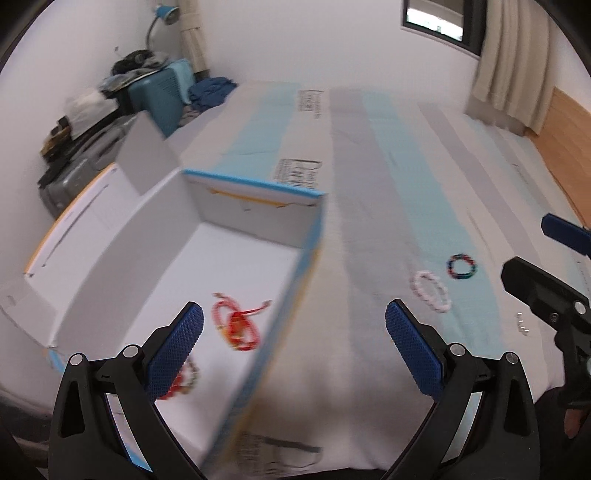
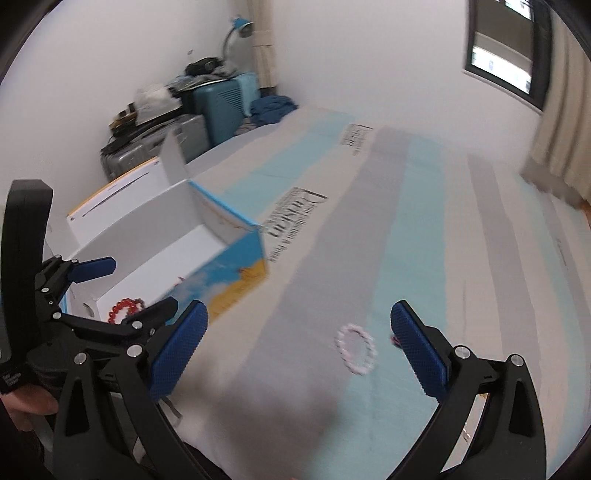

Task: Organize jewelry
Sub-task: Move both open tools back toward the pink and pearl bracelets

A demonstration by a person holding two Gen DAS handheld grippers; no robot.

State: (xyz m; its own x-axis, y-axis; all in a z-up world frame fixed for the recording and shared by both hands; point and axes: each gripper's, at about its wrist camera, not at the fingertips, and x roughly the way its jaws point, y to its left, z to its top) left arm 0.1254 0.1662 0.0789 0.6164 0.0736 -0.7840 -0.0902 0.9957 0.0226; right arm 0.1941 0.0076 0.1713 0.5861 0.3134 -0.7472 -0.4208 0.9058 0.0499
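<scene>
An open cardboard box (image 1: 255, 212) with a white inside stands on the striped bed sheet (image 1: 354, 206). On its floor lie red bracelets (image 1: 236, 325), and a red and green one (image 1: 183, 380) is partly hidden behind my finger. My left gripper (image 1: 293, 306) hangs open and empty over the box's near right wall. To the right, a white bead bracelet (image 1: 431, 291) and a dark multicoloured bracelet (image 1: 461, 266) lie on the sheet. My right gripper (image 2: 298, 308) is open and empty above the sheet, just left of the white bracelet (image 2: 356, 349). The multicoloured one is almost hidden behind its right finger.
Small silver pieces (image 1: 522, 325) lie on the sheet at the right. Suitcases (image 2: 221, 107) piled with clutter and a blue lamp (image 2: 240, 26) stand by the far wall. A curtain (image 2: 557, 122) and a window (image 2: 502, 48) are at the right. A hand (image 2: 26, 406) holds the left gripper (image 2: 144, 284).
</scene>
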